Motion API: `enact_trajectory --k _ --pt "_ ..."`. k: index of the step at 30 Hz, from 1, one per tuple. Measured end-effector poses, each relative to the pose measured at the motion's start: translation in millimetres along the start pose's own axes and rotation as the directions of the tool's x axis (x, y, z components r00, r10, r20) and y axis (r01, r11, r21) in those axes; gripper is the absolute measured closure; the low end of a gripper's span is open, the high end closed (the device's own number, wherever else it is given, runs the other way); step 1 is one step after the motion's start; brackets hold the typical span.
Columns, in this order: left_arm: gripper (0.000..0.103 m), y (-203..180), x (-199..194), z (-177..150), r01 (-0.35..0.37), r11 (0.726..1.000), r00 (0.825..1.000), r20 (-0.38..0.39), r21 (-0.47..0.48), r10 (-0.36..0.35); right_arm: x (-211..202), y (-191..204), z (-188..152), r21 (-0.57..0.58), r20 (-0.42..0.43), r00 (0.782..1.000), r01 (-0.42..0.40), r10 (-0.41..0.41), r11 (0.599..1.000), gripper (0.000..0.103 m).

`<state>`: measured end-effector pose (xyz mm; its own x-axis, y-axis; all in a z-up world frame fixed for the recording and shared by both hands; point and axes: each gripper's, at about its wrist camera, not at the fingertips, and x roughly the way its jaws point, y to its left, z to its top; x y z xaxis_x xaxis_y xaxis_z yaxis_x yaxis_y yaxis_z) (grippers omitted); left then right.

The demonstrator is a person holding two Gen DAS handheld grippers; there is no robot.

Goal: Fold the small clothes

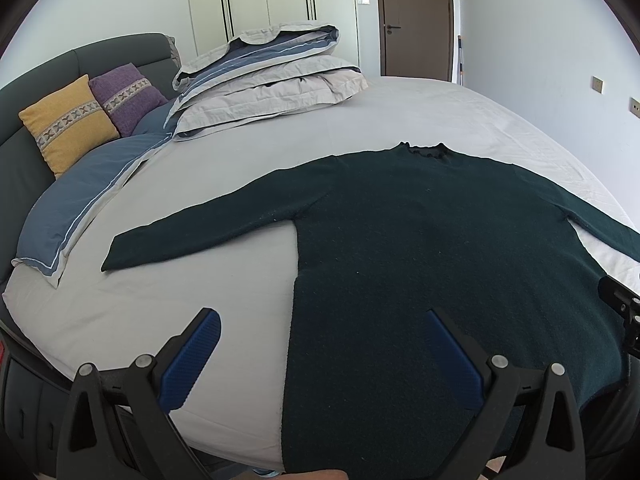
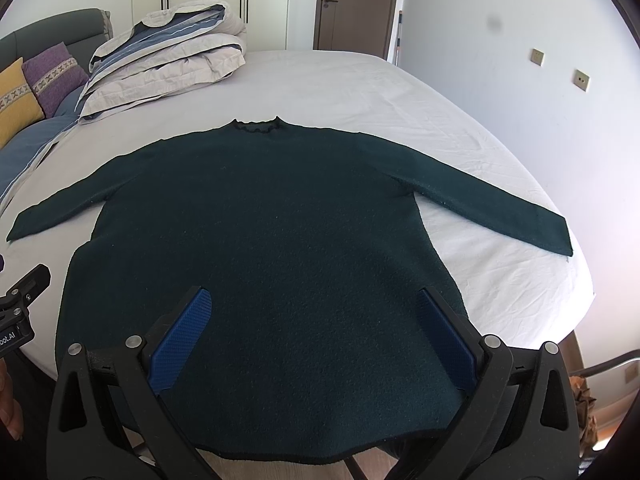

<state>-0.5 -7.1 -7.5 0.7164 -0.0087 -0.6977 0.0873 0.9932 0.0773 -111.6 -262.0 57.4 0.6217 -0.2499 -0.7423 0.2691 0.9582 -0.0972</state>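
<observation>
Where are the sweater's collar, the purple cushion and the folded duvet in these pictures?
sweater's collar (image 2: 258,125): right wrist view, on the ruffled neck edge.
purple cushion (image 1: 127,97): left wrist view, on its patterned band, beside the yellow cushion (image 1: 68,124).
folded duvet (image 1: 268,80): left wrist view, on the middle of the stack.

The sweater (image 2: 260,240) is a fuzzy, matt dark-green knit with a nubby, felted nap. Under it, the bed sheet (image 2: 400,100) is smooth pale cotton-like cloth, lightly creased. Both grippers, left gripper (image 1: 324,344) and right gripper (image 2: 316,320), show matt black plastic arms, dull metal pivot pins and blue ribbed, rubbery-looking pads (image 1: 192,364). The quilt (image 1: 264,80) looks soft and puffy.
</observation>
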Motion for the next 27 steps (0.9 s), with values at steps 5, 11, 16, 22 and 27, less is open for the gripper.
enact_trajectory --k 5,11,16,22,27 --pt "0.0 0 0 -1 0.001 1.0 1.0 -0.001 -0.001 -0.001 0 0 0 0.0 -0.001 1.0 0.0 0.0 1.0 0.0" --pt "0.0 0 0 0 0.001 1.0 1.0 -0.001 -0.001 -0.001 2 2 -3 -0.001 -0.003 1.0 0.0 0.0 1.0 0.0" --pt "0.0 0 0 0 0.0 1.0 1.0 -0.001 -0.001 0.0 2 3 -4 -0.001 -0.004 1.0 0.0 0.0 1.0 0.0" --pt "0.0 -8 5 -4 0.014 1.0 1.0 -0.009 -0.013 -0.014 4 6 -7 -0.008 -0.01 1.0 -0.002 0.002 1.0 0.0" --pt "0.0 -7 5 -6 0.026 0.999 1.0 -0.015 -0.025 -0.026 5 4 -4 -0.009 -0.017 1.0 -0.005 0.005 1.0 0.0"
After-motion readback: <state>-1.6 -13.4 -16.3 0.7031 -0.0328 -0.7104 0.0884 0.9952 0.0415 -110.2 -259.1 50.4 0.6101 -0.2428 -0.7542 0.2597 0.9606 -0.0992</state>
